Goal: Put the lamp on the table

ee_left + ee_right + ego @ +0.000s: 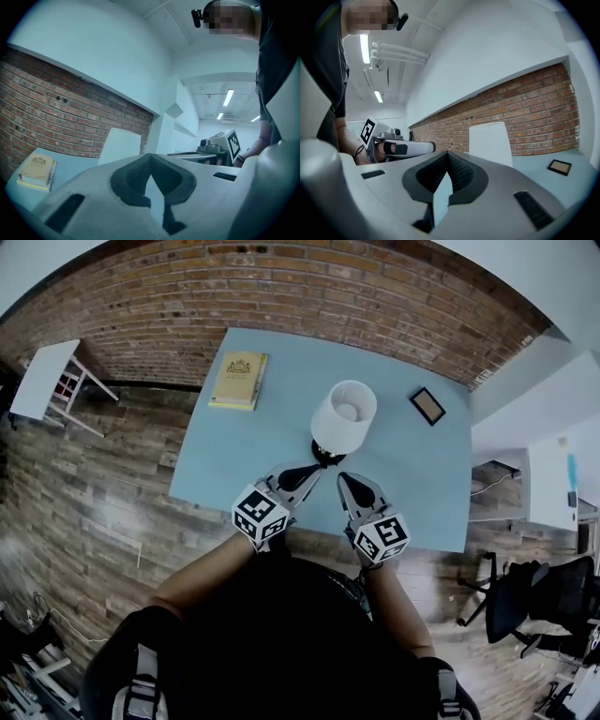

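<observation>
Standing lamp (pixel 343 415) on table (pixel 412 493), book (pixel 238 381) by left edge

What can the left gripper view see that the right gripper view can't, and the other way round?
Only the left gripper view shows the yellowish book lying on the blue table, at the left. Only the right gripper view shows the small picture frame lying flat on the table, at the right. Both share the white lamp shade standing ahead, the brick wall behind it, and closed, empty jaws on the left gripper and the right gripper.
</observation>
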A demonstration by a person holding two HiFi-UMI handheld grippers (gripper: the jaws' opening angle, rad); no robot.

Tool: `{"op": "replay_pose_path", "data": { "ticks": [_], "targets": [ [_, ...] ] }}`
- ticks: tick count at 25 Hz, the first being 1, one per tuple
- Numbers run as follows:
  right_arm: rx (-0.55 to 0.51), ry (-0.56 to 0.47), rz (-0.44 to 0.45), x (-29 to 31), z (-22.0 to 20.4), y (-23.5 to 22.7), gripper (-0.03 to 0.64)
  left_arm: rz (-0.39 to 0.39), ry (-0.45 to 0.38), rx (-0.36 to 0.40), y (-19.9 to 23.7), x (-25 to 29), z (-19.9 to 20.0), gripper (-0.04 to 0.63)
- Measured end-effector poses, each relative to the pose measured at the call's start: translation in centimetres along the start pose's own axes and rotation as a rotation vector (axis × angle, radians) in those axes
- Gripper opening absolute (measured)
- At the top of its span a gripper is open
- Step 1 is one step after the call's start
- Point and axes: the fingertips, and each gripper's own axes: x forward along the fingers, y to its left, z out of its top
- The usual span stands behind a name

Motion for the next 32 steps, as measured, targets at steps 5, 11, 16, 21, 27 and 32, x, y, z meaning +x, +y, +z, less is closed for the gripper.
{"op": "replay_pose_path", "data": {
  "ticks": [5,11,16,21,27,32],
  "targets": [
    [0.009,0.002,0.032,-4.7,-0.8,0.3,0.015,0.041,-0.035,-0.082,-4.7,0.3,-0.5,0.009],
    [0.013,0.005,0.074,-10.9,-2.2,2.1,0.015,0.084,-0.054,-0.059,-10.9,-0.6,-1.9,0.009],
    [0.007,-0.004,0.113,-14.4,-2.8,4.2,0.015,0.126,-0.06,-0.054,-14.7,-2.2,-3.0,0.009],
    [0.015,-0.009,0.13,-16.0,-3.2,6.1,0.015,0.142,-0.056,-0.021,-17.3,-4.2,-3.2,0.009],
    [0.021,-0.017,0.137,-16.3,-3.8,9.7,0.015,0.155,-0.057,-0.013,-18.1,-7.7,-3.6,0.009],
    [0.036,-0.016,0.11,-15.7,-4.4,13.1,0.015,0.126,-0.074,-0.005,-18.2,-10.7,-3.2,0.009]
  ]
}}
